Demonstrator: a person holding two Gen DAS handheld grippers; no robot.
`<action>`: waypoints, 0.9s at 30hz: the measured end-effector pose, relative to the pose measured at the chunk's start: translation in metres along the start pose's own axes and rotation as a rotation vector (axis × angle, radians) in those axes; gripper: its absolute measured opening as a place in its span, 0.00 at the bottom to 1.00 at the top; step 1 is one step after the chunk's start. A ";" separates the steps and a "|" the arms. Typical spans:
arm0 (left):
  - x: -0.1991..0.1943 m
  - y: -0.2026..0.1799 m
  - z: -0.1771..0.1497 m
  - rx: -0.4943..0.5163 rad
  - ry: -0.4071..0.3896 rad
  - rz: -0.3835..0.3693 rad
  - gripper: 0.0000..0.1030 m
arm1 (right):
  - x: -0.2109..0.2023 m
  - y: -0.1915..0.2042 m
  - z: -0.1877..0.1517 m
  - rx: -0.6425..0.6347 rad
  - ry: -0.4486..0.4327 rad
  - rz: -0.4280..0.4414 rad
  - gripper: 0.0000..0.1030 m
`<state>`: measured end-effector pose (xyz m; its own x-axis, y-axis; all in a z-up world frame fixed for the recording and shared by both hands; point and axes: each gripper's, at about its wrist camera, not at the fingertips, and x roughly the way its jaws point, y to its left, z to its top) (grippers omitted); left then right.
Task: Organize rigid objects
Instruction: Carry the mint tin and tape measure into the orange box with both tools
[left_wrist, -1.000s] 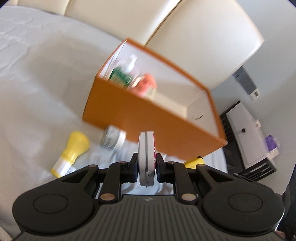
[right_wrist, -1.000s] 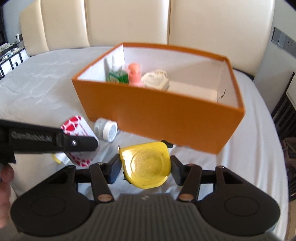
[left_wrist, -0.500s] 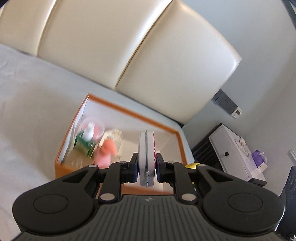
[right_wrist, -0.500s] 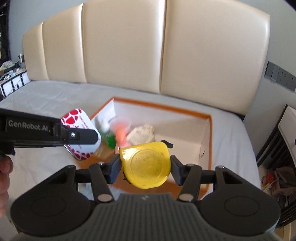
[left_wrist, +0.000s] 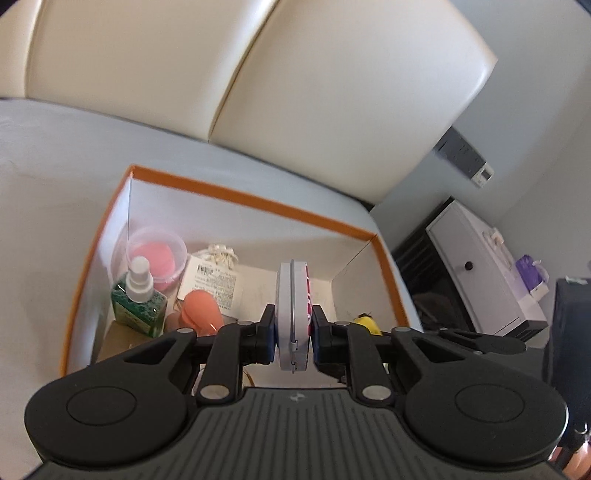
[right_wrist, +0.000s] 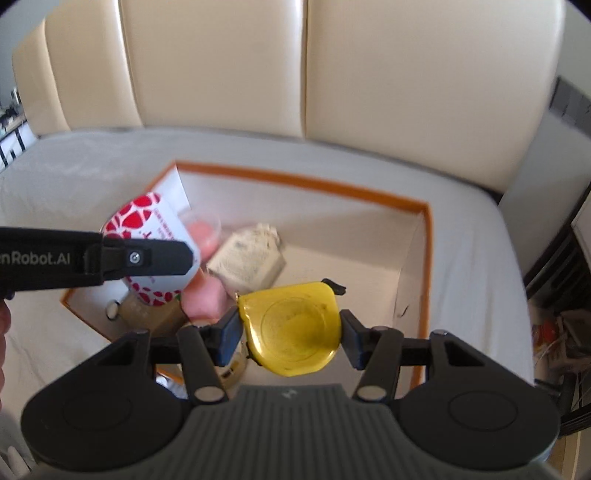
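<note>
An orange box (left_wrist: 236, 195) with a white inside stands on the bed; it also shows in the right wrist view (right_wrist: 310, 181). My left gripper (left_wrist: 293, 332) is shut on a flat white tin with red strawberry print (left_wrist: 291, 314), held edge-up over the box. The tin (right_wrist: 147, 225) and the left gripper's finger (right_wrist: 110, 258) also show in the right wrist view. My right gripper (right_wrist: 291, 332) is shut on a yellow tape measure (right_wrist: 291, 328), held over the box's near right part.
In the box lie a green spray bottle (left_wrist: 138, 302), a clear tub with a pink sponge (left_wrist: 157, 254), an orange sponge (left_wrist: 197, 308) and a labelled cloth bag (left_wrist: 214, 273). A cream headboard (left_wrist: 332, 92) stands behind. A white cabinet (left_wrist: 480, 273) stands at right.
Both grippers rose from the bed with their objects and moved forward over the box. The box's inside now lies below them; the jar and yellow bottle on the bed are out of view.
</note>
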<state>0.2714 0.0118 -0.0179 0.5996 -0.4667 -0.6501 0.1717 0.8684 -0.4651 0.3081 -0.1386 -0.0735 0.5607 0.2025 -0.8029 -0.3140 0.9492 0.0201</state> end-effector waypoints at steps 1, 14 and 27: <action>0.006 0.001 0.000 0.001 0.012 0.004 0.19 | 0.008 0.000 0.002 -0.006 0.028 0.000 0.54; 0.039 0.033 0.022 -0.020 0.151 -0.018 0.19 | 0.075 -0.006 0.021 -0.057 0.243 0.051 0.54; 0.057 0.032 0.035 -0.019 0.195 -0.019 0.19 | 0.124 -0.003 0.041 -0.162 0.359 0.106 0.54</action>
<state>0.3383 0.0190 -0.0491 0.4336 -0.5084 -0.7440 0.1659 0.8566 -0.4887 0.4094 -0.1066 -0.1486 0.2243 0.1733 -0.9590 -0.4882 0.8717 0.0433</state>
